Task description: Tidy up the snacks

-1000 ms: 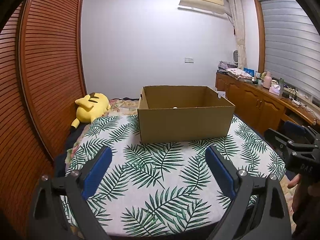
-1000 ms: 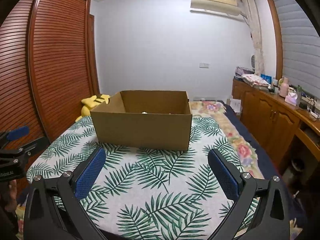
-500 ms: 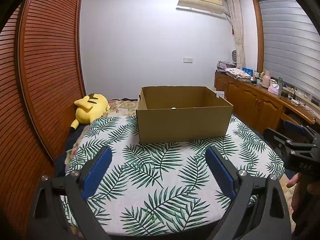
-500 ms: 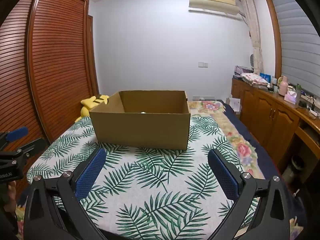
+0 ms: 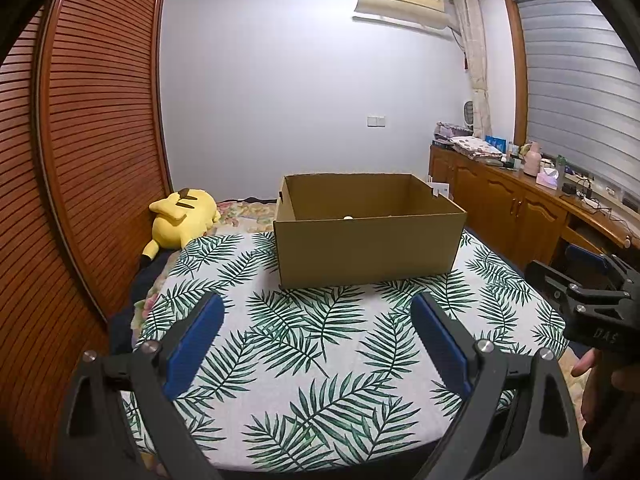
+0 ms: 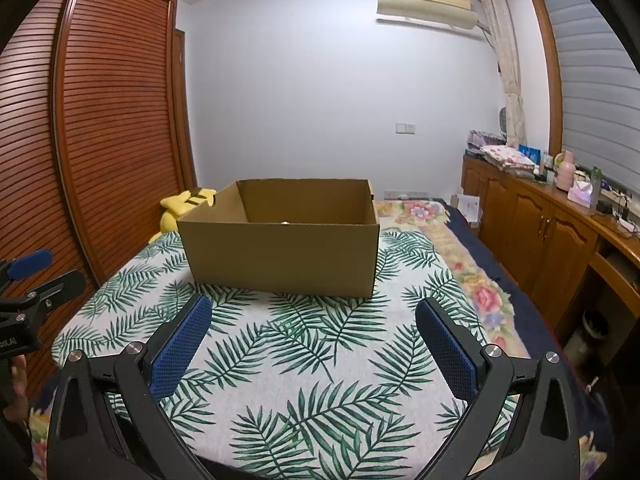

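Note:
An open brown cardboard box (image 5: 368,248) (image 6: 284,256) stands on the palm-leaf cloth (image 5: 312,344) (image 6: 304,344) that covers the table. Only a small white speck (image 5: 348,218) shows over its near wall; the rest of its inside is hidden. My left gripper (image 5: 316,316) hovers above the cloth in front of the box, open, nothing between its blue pads. My right gripper (image 6: 314,316) is held the same way, open and empty. No loose snacks show on the cloth. Each gripper appears at the edge of the other's view: the right gripper (image 5: 592,280), the left gripper (image 6: 28,280).
A yellow plush toy (image 5: 184,216) lies on the bed behind the table at the left. A slatted wooden wardrobe (image 5: 80,160) runs along the left. Wooden cabinets (image 6: 560,220) with clutter on top line the right wall. A person's hand (image 5: 600,376) holds the right gripper.
Both views have drifted slightly; the box sits a touch further left in each frame. Both grippers stay open and empty.

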### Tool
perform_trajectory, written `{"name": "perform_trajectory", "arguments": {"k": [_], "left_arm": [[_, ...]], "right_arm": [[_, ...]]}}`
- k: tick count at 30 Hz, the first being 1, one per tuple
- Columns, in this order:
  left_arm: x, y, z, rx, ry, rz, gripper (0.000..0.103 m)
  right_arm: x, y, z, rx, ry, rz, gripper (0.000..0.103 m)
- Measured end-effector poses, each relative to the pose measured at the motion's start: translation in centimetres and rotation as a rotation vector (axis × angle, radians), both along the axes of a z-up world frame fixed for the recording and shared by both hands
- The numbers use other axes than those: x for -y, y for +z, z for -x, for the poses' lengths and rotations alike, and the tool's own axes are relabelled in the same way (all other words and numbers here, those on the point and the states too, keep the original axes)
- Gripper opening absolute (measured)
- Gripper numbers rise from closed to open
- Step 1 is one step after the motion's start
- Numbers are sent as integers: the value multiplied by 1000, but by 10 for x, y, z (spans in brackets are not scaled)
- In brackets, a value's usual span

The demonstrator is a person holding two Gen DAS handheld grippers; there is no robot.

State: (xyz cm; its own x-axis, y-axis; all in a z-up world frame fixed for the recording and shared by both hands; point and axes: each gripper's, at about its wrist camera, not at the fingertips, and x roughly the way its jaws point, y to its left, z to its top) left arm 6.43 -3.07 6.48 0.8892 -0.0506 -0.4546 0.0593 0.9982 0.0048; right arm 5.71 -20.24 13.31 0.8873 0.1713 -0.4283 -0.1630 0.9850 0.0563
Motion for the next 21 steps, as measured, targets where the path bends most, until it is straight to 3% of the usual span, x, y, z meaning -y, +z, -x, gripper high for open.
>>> {"name": "perform_trajectory", "arguments": {"k": [21], "left_arm": [[2,1,2,9,-1,-3,96]], "right_arm": [[0,-2,0,-6,-6,-3,103]]}}
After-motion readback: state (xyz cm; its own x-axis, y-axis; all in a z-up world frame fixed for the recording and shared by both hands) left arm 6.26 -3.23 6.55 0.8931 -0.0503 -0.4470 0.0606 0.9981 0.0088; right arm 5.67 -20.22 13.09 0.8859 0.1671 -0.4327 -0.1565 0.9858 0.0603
